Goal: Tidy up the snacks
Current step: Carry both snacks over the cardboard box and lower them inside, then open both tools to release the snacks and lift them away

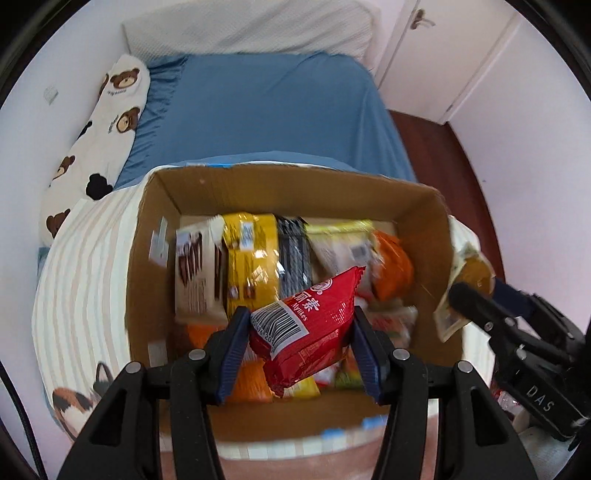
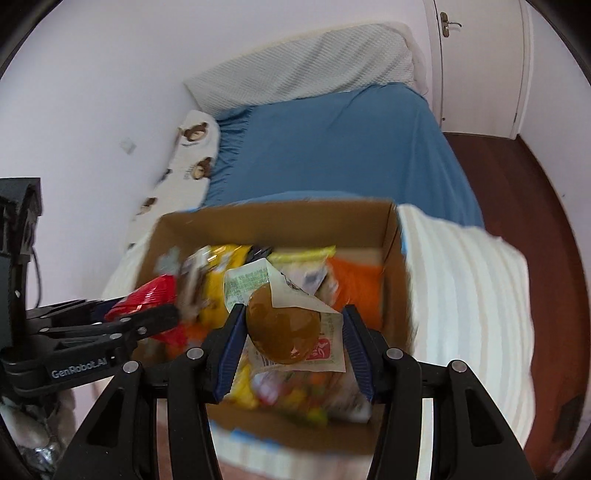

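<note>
Jaws on the left gripper [image 1: 301,345] are clamped on a red snack packet [image 1: 308,325], barcode end toward the camera, pinched between the two blue pads so it hangs tilted over the open cardboard box [image 1: 155,258]. Right gripper [image 2: 291,345] is doing the same thing with a clear-wrapped brown pastry [image 2: 282,330], its pads squeezing the pale wrapper from both sides, also held above the box.

Just below and beyond both sets of jaws, the box is stuffed with snacks: a yellow pack [image 1: 251,258] standing on edge, a cream-and-brown chocolate box [image 1: 197,273] beside it toward the left wall, a dark pack squeezed in after the yellow one, then a pale packet with a yellow-green top [image 1: 340,240] and an orange bag [image 1: 393,269] over by the right wall. More orange and yellow wrappers sit lower down, too blurry to read.

Box rests on a striped cream blanket [image 1: 81,277], which lies on the bed. Past the far wall of the box it's blue sheet [image 1: 277,118], a bear-print pillow [image 1: 107,125] along the left edge, and a white quilted pillow [image 1: 251,33] at the head. White doors [image 2: 480,62] and dark wood floor off to the right.
</note>
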The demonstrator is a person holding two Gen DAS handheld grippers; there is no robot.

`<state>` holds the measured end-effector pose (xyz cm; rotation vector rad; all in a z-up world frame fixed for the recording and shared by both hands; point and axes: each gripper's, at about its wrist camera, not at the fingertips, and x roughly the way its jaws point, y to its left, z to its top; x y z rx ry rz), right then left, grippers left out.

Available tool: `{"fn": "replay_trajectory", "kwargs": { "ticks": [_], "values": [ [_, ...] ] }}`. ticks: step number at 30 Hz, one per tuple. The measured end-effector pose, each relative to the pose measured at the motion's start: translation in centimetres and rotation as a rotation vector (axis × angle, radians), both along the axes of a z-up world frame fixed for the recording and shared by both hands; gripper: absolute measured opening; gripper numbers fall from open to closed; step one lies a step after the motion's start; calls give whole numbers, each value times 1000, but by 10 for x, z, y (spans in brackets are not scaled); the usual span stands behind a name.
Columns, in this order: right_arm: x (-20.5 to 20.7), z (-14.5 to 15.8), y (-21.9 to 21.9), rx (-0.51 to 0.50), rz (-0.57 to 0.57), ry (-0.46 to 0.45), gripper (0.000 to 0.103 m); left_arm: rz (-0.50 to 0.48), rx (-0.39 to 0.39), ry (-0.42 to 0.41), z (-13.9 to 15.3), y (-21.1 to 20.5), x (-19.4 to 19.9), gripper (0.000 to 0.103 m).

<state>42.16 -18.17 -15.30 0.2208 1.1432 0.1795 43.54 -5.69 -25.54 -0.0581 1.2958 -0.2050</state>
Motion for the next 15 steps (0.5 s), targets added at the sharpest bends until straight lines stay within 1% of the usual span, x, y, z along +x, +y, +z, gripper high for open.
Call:
{"fn": "replay_trajectory", "kwargs": {
  "ticks": [2, 6, 8, 11, 13, 14, 15],
  "values": [
    [24, -11, -5, -30, -10, 20, 54, 6, 11, 23, -13, 2, 19, 51],
    [58, -32, -10, -75, -14, 60, 54, -4, 35, 75, -40, 1, 49, 51],
    [71, -42, -13, -90, -19, 80, 54, -2, 41, 95, -51, 0, 59, 51],
    [80, -55, -18, -97, -34, 103, 55, -5, 45, 121, -62, -1, 71, 52],
    [88, -63, -22, -102, -49, 124, 56, -10, 56, 155, -71, -3, 78, 55],
    [91, -68, -23, -106, -53, 139, 61, -11, 56, 172, -75, -3, 82, 57],
    [96, -74, -23, -112, -56, 165, 76, -11, 56, 184, -78, -4, 85, 67]
  ]
}}
